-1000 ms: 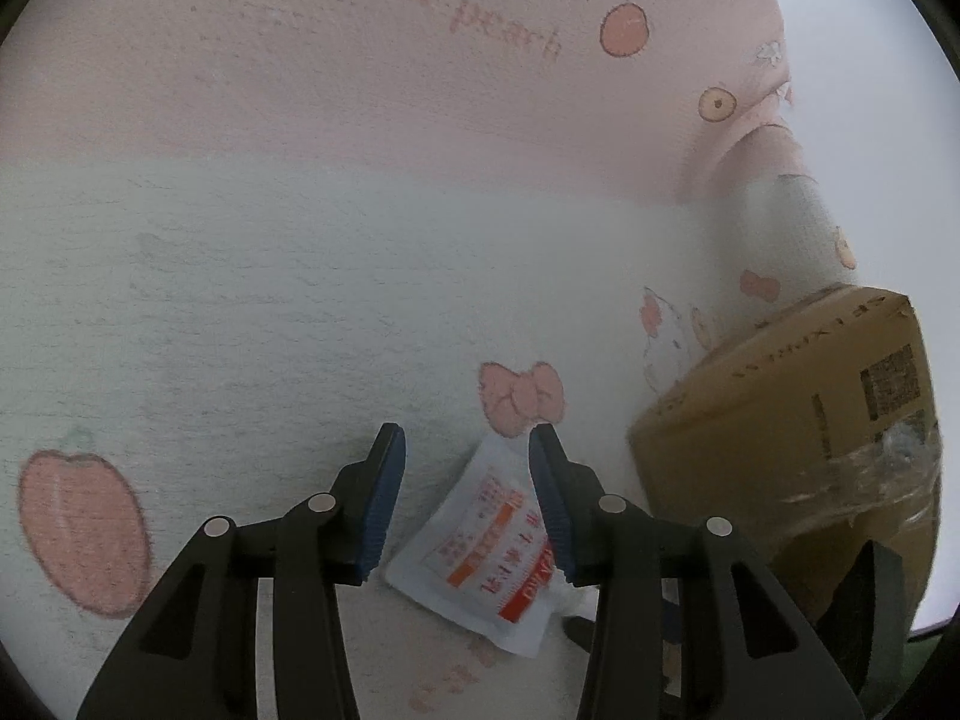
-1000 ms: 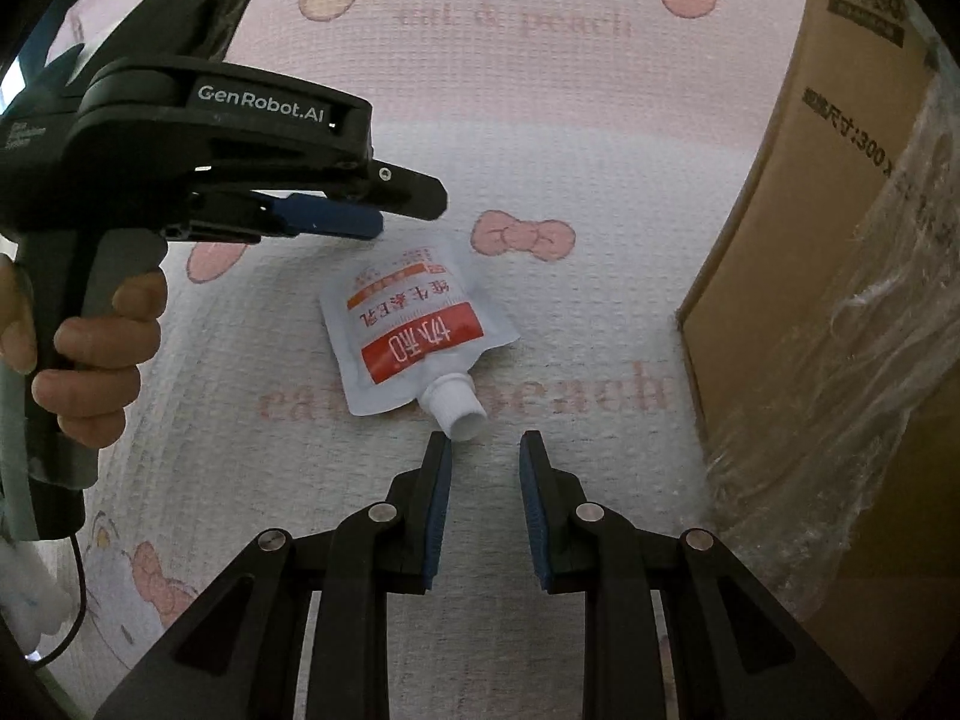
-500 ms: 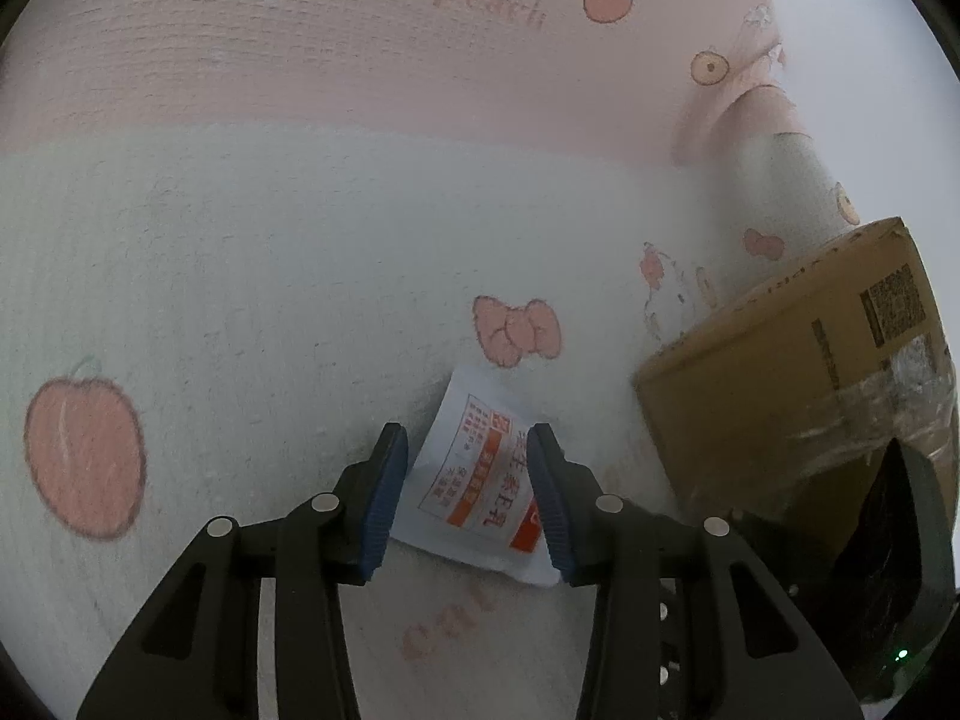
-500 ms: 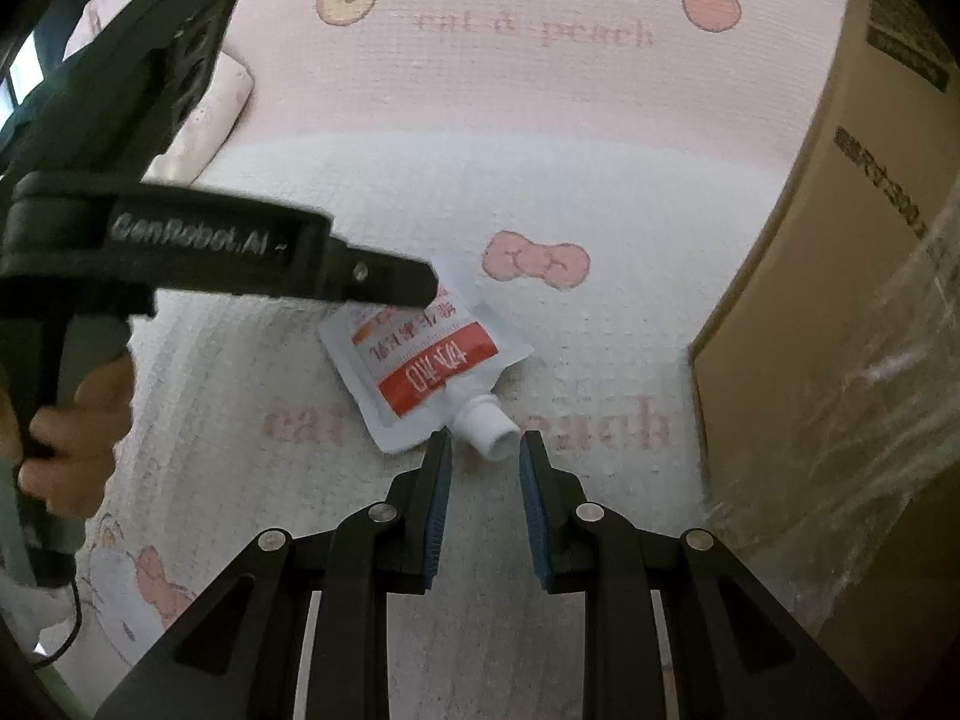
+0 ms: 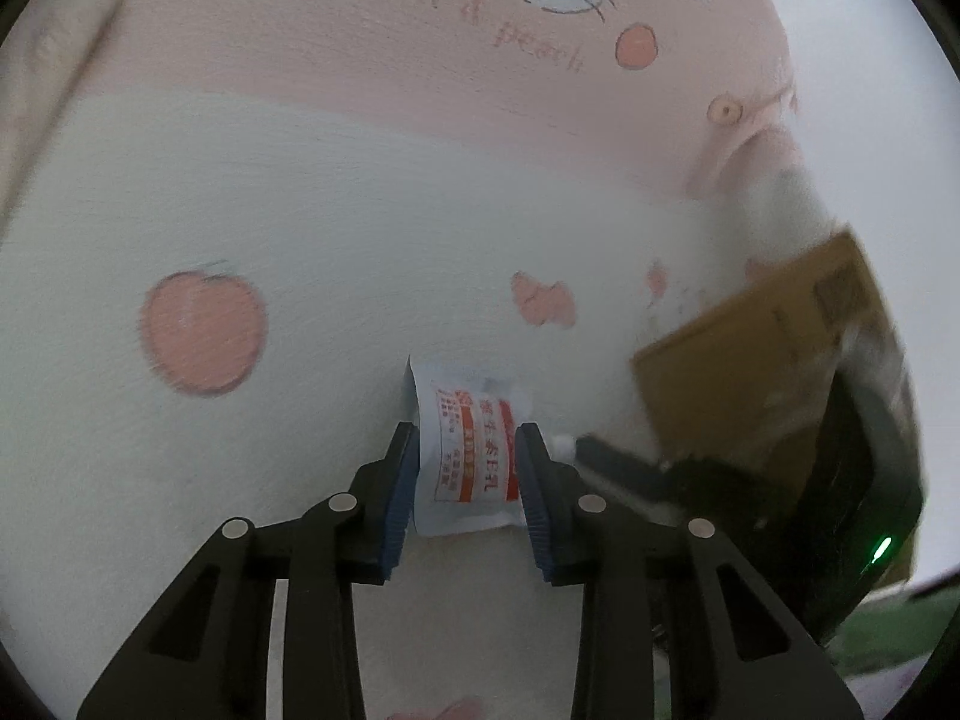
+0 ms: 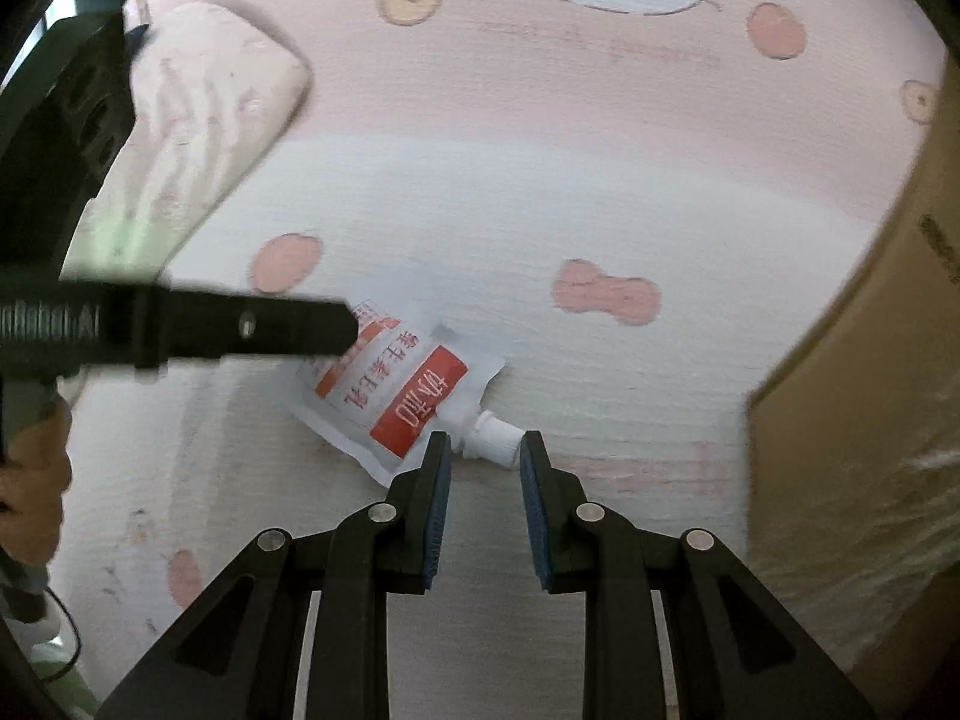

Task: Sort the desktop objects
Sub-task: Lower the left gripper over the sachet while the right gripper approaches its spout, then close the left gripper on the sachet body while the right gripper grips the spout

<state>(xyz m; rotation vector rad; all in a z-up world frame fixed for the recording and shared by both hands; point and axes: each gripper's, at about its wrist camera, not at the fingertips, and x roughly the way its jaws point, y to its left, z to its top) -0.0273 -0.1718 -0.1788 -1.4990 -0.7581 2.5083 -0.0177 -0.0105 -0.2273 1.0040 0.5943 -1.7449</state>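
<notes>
A white spouted pouch with a red and orange label [image 6: 399, 387] lies on the pink and white Hello Kitty cloth [image 6: 540, 150]. In the left wrist view the pouch [image 5: 471, 453] sits between the blue pads of my left gripper [image 5: 467, 450], which has closed in to its sides; the pouch bulges between them. My left gripper also shows in the right wrist view [image 6: 336, 330], over the pouch's far end. My right gripper [image 6: 485, 450] is open, its fingertips on either side of the white cap [image 6: 495, 438].
A brown cardboard box with plastic wrap [image 6: 870, 360] stands at the right, also seen in the left wrist view [image 5: 774, 360]. A folded pale cloth [image 6: 192, 120] lies at the back left. The cloth's edge and a white surface [image 5: 870, 120] lie beyond.
My left gripper has moved forward over the pouch and closed on its sides. My right gripper has advanced so the cap sits between its fingertips.
</notes>
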